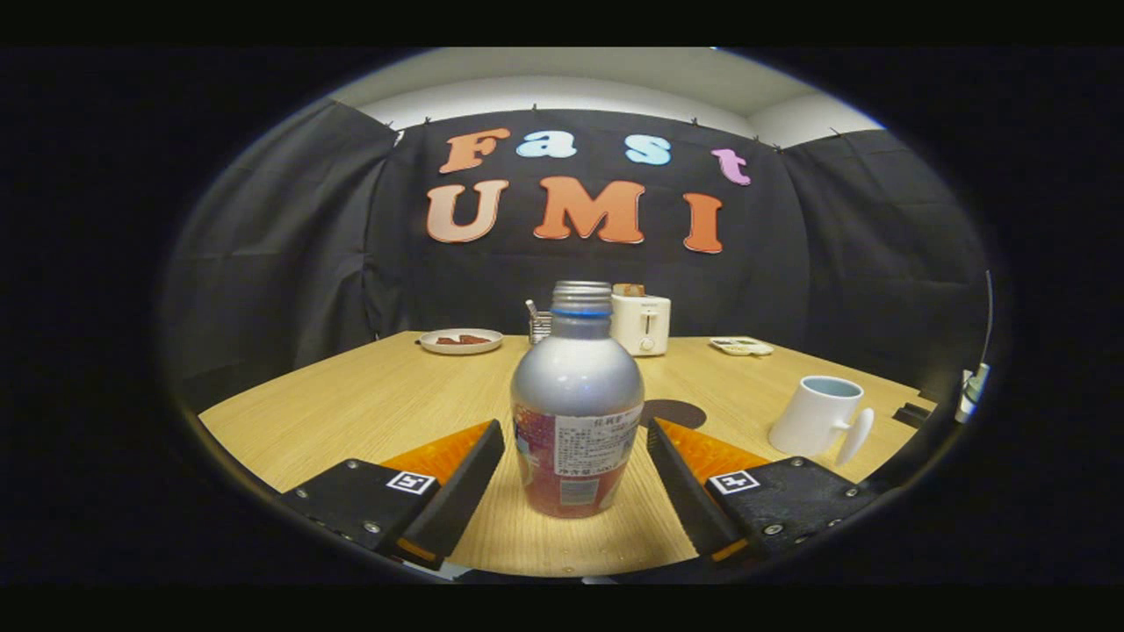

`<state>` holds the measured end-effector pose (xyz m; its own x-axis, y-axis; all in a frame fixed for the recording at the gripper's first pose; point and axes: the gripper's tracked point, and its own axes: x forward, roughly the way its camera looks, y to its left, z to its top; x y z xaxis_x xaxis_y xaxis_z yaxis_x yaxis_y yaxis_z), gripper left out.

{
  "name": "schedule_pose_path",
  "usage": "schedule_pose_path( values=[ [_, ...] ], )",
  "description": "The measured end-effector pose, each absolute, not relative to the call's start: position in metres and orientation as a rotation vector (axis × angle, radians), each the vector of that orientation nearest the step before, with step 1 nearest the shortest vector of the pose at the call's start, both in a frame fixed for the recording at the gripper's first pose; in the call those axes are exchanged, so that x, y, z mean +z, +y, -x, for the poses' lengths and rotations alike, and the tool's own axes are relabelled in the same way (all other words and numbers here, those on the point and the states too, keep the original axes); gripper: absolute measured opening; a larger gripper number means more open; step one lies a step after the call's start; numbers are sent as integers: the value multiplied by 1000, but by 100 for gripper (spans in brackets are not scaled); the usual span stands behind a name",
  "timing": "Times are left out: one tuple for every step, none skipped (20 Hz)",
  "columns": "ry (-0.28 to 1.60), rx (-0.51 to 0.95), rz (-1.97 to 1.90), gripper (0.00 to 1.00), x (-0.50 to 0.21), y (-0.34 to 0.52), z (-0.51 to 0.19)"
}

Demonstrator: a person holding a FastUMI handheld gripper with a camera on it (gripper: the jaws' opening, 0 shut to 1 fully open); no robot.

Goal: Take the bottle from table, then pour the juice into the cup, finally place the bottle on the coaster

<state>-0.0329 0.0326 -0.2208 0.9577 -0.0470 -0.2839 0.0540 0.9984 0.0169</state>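
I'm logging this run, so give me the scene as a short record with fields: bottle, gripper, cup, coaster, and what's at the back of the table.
bottle: silver bottle, upright on the wooden table, cap on, between the fingers
gripper: gripper open, a gap on each side of the bottle, neither finger touching it
cup: white cup, upright, beyond the right finger, handle toward the camera
coaster: dark round coaster, just behind the bottle, bare
back of table: plate, toaster, small tray
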Motion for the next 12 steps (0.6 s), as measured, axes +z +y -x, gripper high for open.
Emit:
schedule_pose_path(
  values=[
    [292, -46, -27, 97, -224, 33, 33],
    [294, -42, -30, 97, -226, 33, 33],
    [294, -44, -33, 96, -228, 33, 31],
    [291, -42, -38, 95, -229, 33, 32],
    [283, -39, -44, 95, -228, 33, 33],
    [281, -35, -52, 94, -230, 33, 32],
    [272, -28, -61, 93, -230, 35, 31],
    [269, -26, -66, 90, -230, 35, 31],
    [268, -19, -68, 88, -232, 36, 31],
    [266, -13, -69, 84, -230, 37, 30],
    [268, -12, -71, 81, -228, 37, 31],
    [269, -9, -73, 79, -230, 37, 30]
  ],
)
